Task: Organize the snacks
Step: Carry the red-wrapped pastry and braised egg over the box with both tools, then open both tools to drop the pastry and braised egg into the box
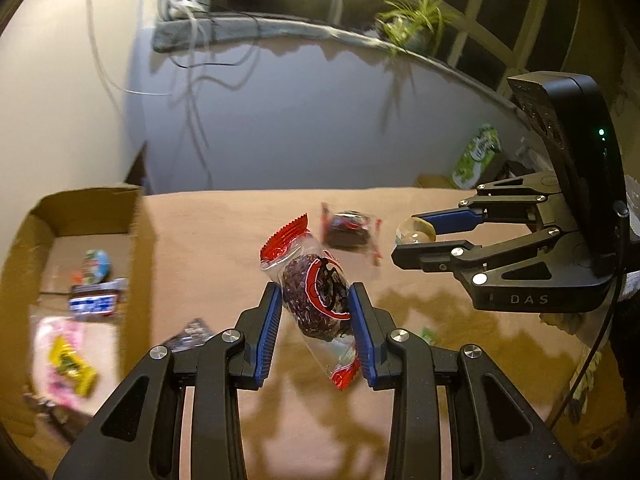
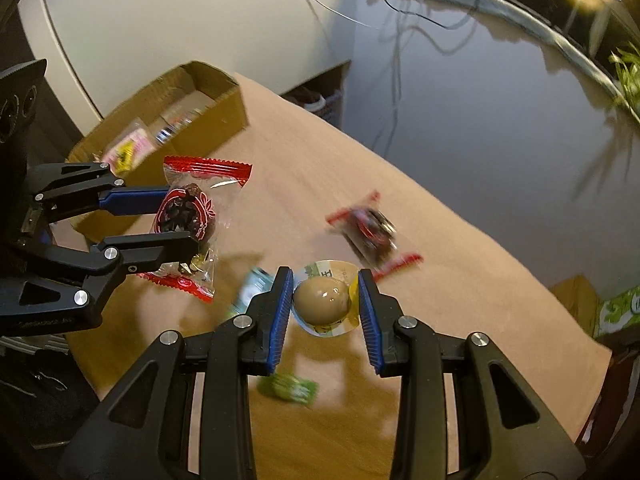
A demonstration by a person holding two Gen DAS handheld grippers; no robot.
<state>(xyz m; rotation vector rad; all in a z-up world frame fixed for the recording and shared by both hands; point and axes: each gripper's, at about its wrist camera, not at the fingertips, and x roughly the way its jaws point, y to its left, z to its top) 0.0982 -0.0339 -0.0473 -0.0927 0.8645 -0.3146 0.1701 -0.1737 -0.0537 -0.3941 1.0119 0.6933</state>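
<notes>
Left wrist view alone shows us inside the box (image 1: 72, 216), where snacks (image 1: 94, 300) lie. Our left gripper (image 1: 316, 312) pinches a dark, red-ended packet (image 1: 316, 300) above the table (image 1: 224, 240); our right gripper (image 2: 325, 300) clamps a brown egg (image 2: 322, 298). Another packet (image 2: 372, 232) lies beyond.

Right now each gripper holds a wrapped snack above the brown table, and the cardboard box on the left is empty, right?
Not quite: the cardboard box already holds several packets, as the left wrist view shows. The rest stands: left gripper holds a red-ended dark snack, right gripper a packaged brown egg.
</notes>
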